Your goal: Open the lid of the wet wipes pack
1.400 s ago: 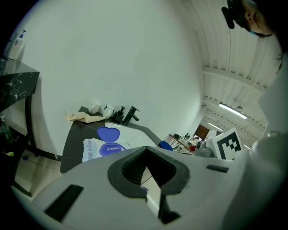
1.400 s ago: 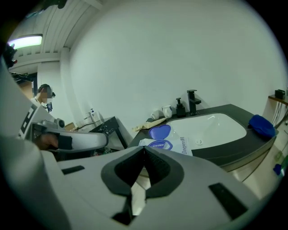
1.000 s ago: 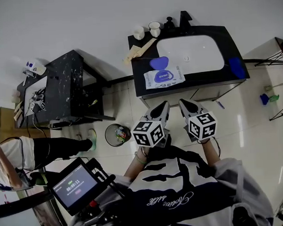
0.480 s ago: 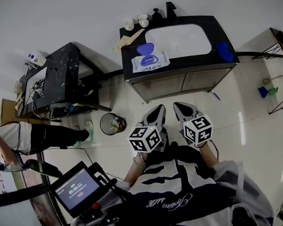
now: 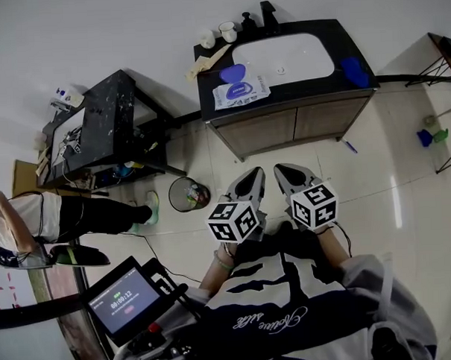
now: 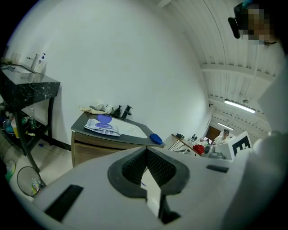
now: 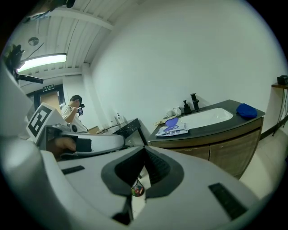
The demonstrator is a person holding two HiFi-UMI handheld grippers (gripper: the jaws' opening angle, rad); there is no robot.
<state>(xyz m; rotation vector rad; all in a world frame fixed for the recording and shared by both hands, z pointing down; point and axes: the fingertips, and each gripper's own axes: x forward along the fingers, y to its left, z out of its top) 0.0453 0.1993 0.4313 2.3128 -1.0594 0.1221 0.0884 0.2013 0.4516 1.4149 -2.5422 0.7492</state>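
Note:
The wet wipes pack lies on the dark vanity counter, left of the white basin. Its blue lid stands flipped up at the pack's far side. The pack and raised lid show far off in the left gripper view, and the same pack in the right gripper view. My left gripper and right gripper are held side by side close to my body, well back from the counter over the floor. Both are shut with nothing between the fingers.
A blue sponge lies on the counter's right end; cups and a black tap stand at its back. A black marble side table and a waste bin are to the left. A seated person is at far left.
The vanity and wipes pack now sit farther from my grippers in the head view; I have backed away. Both grippers stay shut and side by side.

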